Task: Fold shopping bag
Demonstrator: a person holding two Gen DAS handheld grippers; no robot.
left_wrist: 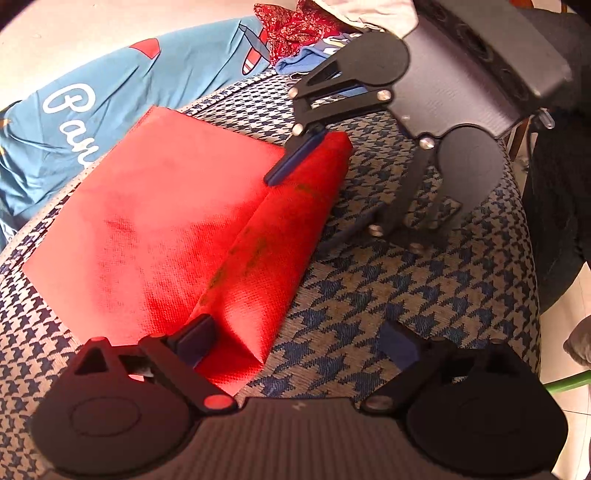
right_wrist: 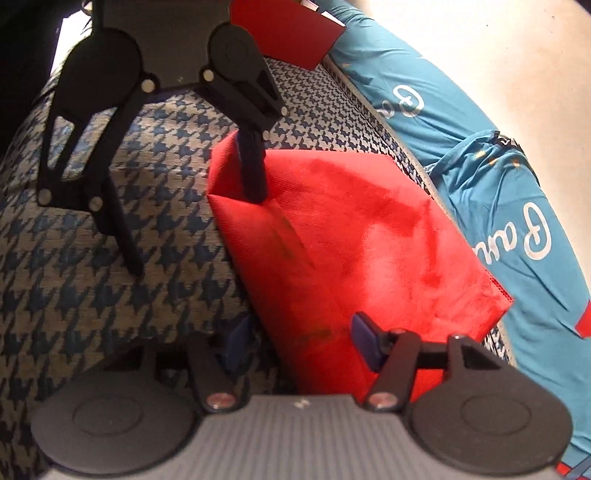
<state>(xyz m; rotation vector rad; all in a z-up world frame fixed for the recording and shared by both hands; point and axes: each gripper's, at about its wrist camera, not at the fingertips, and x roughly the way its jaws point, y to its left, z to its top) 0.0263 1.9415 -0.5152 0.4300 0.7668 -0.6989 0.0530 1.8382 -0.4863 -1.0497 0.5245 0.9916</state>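
While the red shopping bag [left_wrist: 159, 229] sits half-folded on the houndstooth cushion [left_wrist: 388, 295], both the left gripper [left_wrist: 299, 341] and right gripper [right_wrist: 301, 341] gape around its folded edge, not pinching anything.

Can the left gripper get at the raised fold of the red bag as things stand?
Probably yes: the left gripper stands open at the red bag, one finger already against the raised fold, nothing between.

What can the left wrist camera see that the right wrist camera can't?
Only the left wrist view shows the red patterned cloth at the top. Only the right wrist view shows a second flat red piece at its top edge. Both show the red shopping bag lying folded on the houndstooth cushion, the blue printed fabric beside it, and both tools, open over the bag's raised edge.
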